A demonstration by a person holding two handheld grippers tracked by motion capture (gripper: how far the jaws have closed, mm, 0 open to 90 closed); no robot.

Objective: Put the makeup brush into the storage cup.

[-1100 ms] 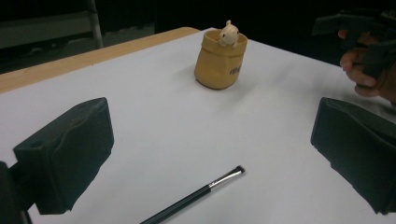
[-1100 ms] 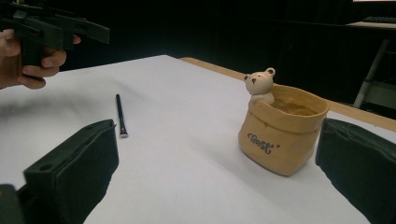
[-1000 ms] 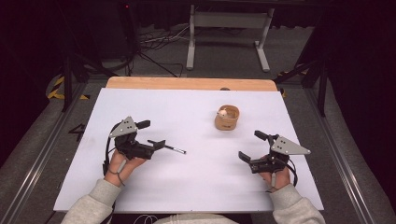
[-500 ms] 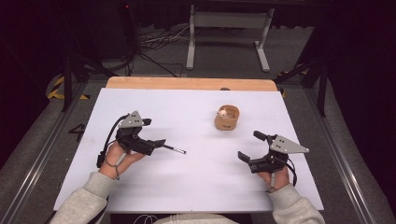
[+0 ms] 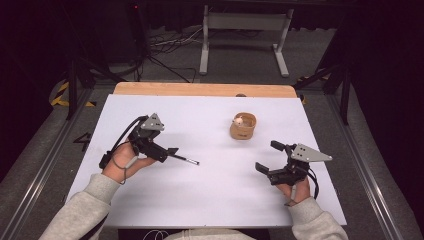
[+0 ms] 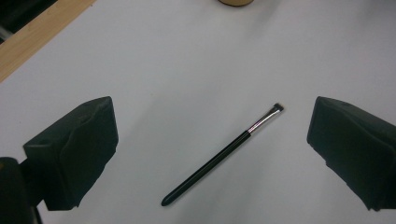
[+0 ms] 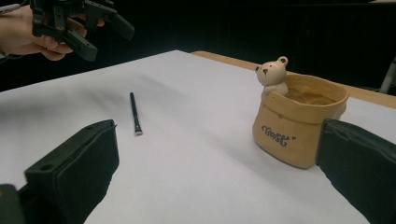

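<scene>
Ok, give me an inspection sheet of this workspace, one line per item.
Surface: white sheet over a wooden table, flat.
Job's things: black makeup brush lying flat on the sheet; tan pot with a bear figure upright, apart from the brush.
Clutter: nothing seen.
Grippers: left gripper open, held above the brush with the brush between its jaws' line, not touching; right gripper open, empty, jaws towards the pot.
Cables: black cable looping from the left gripper; cables on the floor beyond the table.
Surroundings: grey metal stand, dark floor.
</scene>
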